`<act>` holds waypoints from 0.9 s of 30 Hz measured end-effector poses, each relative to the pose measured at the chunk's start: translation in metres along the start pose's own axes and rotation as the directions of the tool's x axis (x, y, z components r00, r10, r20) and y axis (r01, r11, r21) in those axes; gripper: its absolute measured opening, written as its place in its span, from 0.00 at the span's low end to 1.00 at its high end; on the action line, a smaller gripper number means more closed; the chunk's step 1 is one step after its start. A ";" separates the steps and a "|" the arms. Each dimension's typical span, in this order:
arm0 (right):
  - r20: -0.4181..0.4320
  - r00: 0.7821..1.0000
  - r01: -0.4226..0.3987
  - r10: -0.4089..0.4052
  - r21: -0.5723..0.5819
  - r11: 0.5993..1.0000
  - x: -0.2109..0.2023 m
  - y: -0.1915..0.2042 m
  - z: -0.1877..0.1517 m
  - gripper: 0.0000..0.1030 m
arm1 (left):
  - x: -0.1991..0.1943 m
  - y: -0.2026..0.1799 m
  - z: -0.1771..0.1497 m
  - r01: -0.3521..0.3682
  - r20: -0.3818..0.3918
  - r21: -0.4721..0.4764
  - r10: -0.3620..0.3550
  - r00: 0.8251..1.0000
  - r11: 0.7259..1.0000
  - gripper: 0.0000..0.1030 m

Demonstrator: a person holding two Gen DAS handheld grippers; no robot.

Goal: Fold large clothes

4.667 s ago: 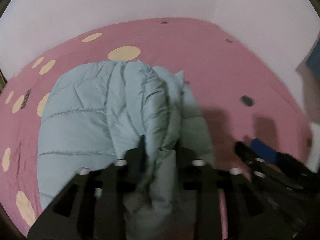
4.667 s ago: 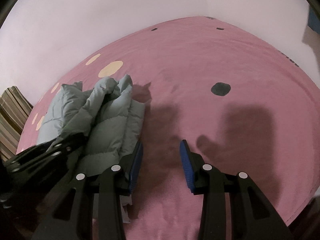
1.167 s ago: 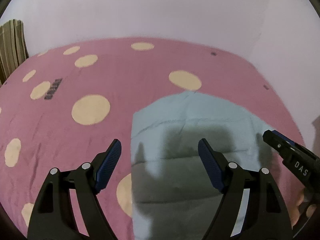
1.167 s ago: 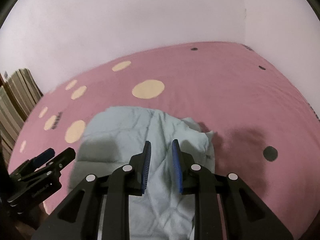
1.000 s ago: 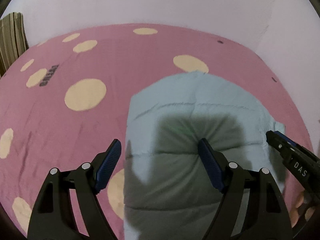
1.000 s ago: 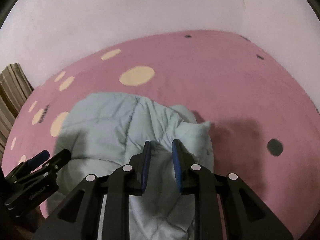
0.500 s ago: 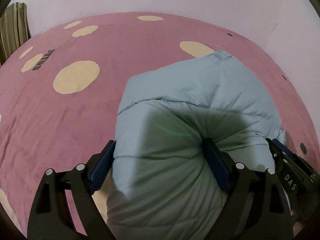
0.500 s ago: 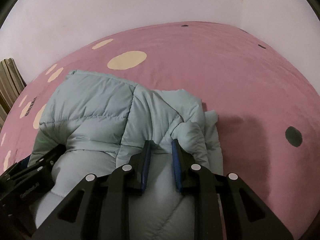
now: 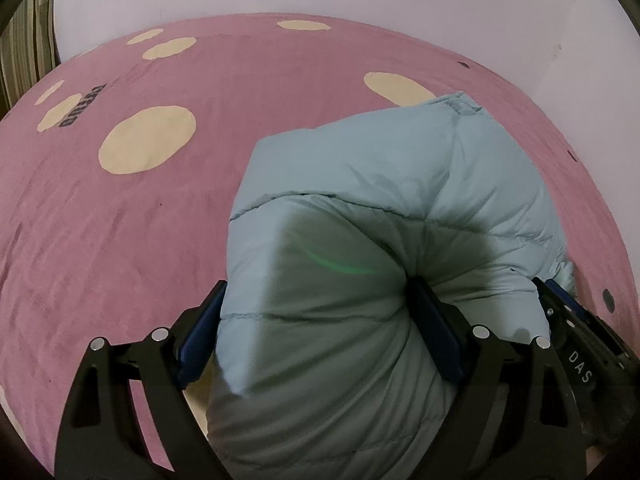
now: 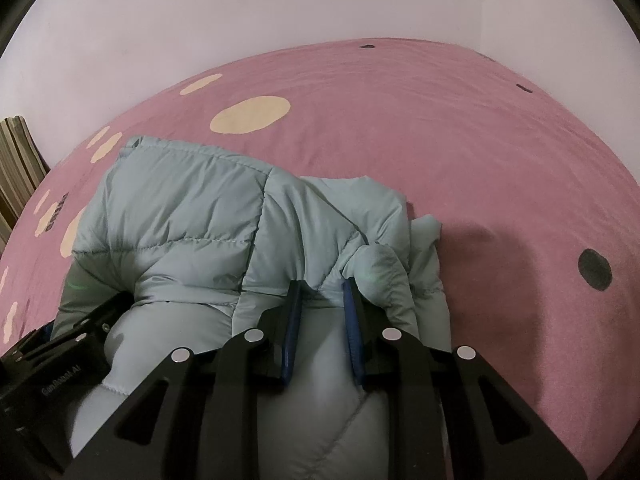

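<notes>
A pale blue quilted puffer jacket (image 9: pixel 384 216) lies bundled on a pink bedspread (image 9: pixel 160 216) with cream dots; it also shows in the right wrist view (image 10: pixel 192 216). My left gripper (image 9: pixel 316 320) is wide open, and a thick bulge of the jacket fills the gap between its blue pads. My right gripper (image 10: pixel 320 304) is nearly closed, with a fold of the jacket between its blue pads. Each gripper shows at the edge of the other's view: the right gripper (image 9: pixel 576 344) and the left gripper (image 10: pixel 72 344).
The pink bedspread (image 10: pixel 480 140) reaches white walls (image 10: pixel 240 8) at the back and right. A striped object (image 9: pixel 24 40) stands at the bed's far left edge. Dark dots (image 10: pixel 595 269) mark the right side of the spread.
Both grippers came down and forward onto the jacket. The left pads now straddle a bulge of it; the right pads stayed close together and now hold a fold.
</notes>
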State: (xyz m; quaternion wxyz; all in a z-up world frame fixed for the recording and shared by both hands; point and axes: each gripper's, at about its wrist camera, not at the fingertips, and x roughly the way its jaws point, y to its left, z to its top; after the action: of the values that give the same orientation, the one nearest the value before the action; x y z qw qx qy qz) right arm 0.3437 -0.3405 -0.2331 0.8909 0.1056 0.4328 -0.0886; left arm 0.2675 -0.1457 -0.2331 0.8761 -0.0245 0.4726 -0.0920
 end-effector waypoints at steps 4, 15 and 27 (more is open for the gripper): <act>0.003 1.000 0.001 -0.001 0.005 1.000 -0.002 0.002 -0.002 0.22 | -0.001 -0.001 0.002 -0.006 -0.009 -0.007 0.006 1.000 1.000 0.88; 0.078 0.992 -0.105 0.098 0.092 0.990 -0.049 -0.015 0.005 0.55 | -0.030 0.030 0.015 0.065 -0.055 -0.164 -0.075 0.996 0.984 0.89; 0.114 0.965 -0.261 0.235 0.378 0.888 -0.070 -0.066 -0.024 0.68 | -0.056 0.089 -0.019 0.193 0.006 -0.459 -0.214 0.977 0.867 0.89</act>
State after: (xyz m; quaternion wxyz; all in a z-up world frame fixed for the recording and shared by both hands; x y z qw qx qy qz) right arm 0.2664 -0.3932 -0.1996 0.8695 0.3320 0.3604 -0.0617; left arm 0.2335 -0.0475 -0.2090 0.8203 -0.2774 0.4952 -0.0705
